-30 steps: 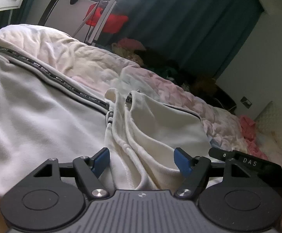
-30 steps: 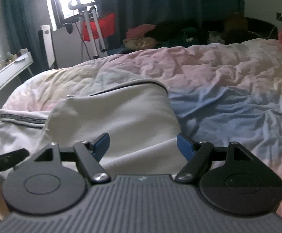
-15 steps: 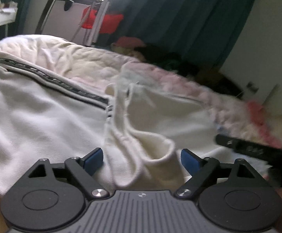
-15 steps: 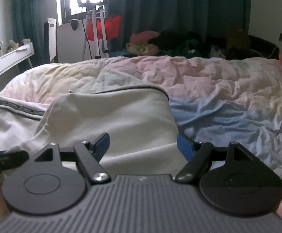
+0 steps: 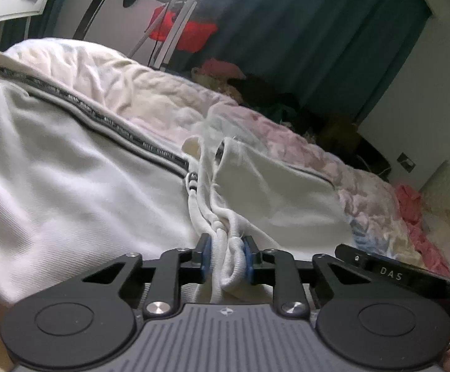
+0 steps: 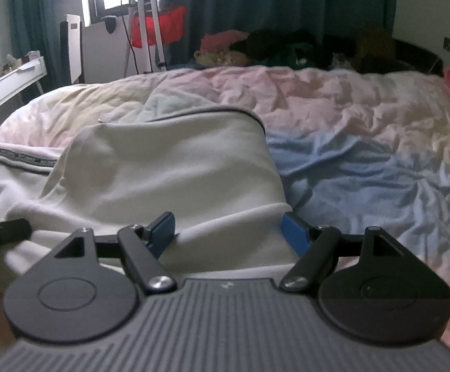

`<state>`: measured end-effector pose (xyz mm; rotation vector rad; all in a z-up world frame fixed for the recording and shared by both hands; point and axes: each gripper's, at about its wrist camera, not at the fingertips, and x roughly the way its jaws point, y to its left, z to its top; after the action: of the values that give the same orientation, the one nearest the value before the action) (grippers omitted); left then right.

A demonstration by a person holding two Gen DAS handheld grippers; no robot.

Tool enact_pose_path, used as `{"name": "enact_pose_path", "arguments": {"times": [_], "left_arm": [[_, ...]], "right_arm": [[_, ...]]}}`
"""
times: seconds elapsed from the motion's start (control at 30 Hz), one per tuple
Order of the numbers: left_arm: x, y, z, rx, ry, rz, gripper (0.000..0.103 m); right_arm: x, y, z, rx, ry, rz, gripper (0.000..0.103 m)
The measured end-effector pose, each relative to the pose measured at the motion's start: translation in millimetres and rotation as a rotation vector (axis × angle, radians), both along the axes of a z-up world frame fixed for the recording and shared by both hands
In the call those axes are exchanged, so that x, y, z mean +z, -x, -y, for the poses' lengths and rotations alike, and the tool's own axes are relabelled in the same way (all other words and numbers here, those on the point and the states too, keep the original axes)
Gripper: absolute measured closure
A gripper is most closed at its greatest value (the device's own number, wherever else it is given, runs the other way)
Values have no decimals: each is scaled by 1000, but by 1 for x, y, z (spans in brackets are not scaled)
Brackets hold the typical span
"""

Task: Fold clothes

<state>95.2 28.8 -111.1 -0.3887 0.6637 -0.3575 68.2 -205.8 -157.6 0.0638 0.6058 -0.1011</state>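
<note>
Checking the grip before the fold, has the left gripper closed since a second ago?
Yes. The left gripper jaws have just been closing inward onto the bunched waistband of the white garment, which lies where it did on the bedspread.

The white garment (image 5: 69, 192) is soft, matt knit cloth with ribbed edges; the duvet (image 6: 364, 130) is crumpled matt cotton; the curtain (image 5: 318, 37) is heavy, dull cloth.

The white garment (image 5: 69, 192) runs past the left edge (printing on its dark stripe (image 5: 113, 127) too blurred).
</note>
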Motion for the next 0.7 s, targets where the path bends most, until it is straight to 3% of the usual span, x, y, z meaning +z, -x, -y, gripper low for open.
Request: {"name": "enact_pose_path", "arguments": {"times": [0.13, 0.27, 0.4, 0.5, 0.6, 0.7], "left_arm": [[1, 11, -11, 44, 14, -47, 82], [-6, 11, -16, 50, 11, -83, 80], [1, 18, -24, 54, 40, -71, 67], [10, 30, -45, 104, 102, -94, 44], [17, 42, -77, 234, 155, -146, 25], [18, 52, -119, 401, 231, -232, 17]], "right_arm": [[10, 8, -3, 23, 19, 57, 25], [0, 2, -3, 56, -28, -8, 26], [-13, -5, 2, 47, -79, -59, 25], [-12, -4, 6, 29, -107, -59, 25], [-11, -2, 7, 21, -124, -64, 25], [-10, 0, 9, 18, -136, -66, 26]]}}
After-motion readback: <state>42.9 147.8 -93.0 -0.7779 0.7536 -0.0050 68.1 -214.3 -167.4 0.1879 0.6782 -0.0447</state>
